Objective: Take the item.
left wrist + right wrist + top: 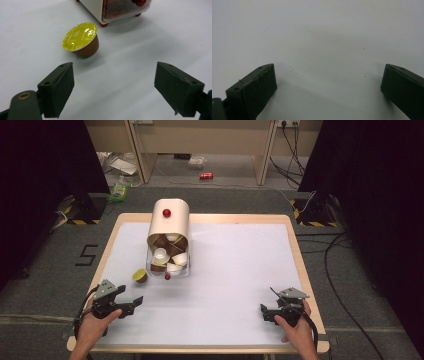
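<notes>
Our left tongs (113, 93) gape wide and empty, low over the white surface (235, 285); the right tongs (328, 92) rest wide and empty too. Just ahead of the left ones lies the coffee capsule (81, 40), tipped on its side beside the capsule dispenser (170, 222). It looks light, thin-walled and easily dented, so we'd pinch the brown sides gently, below the yellow foil.

The coffee capsule (81, 40) just beside the dispenser (169, 237) has a shiny yellow foil lid and a smooth, glossy brown plastic cup. The dispenser pairs a matt cream shell with a clear plastic front and glossy red knobs. The table (240, 285) under it shows a matt white sheet framed in pale wood. The left gripper (113, 87) has dull black pads (60, 92), faintly rough.
</notes>
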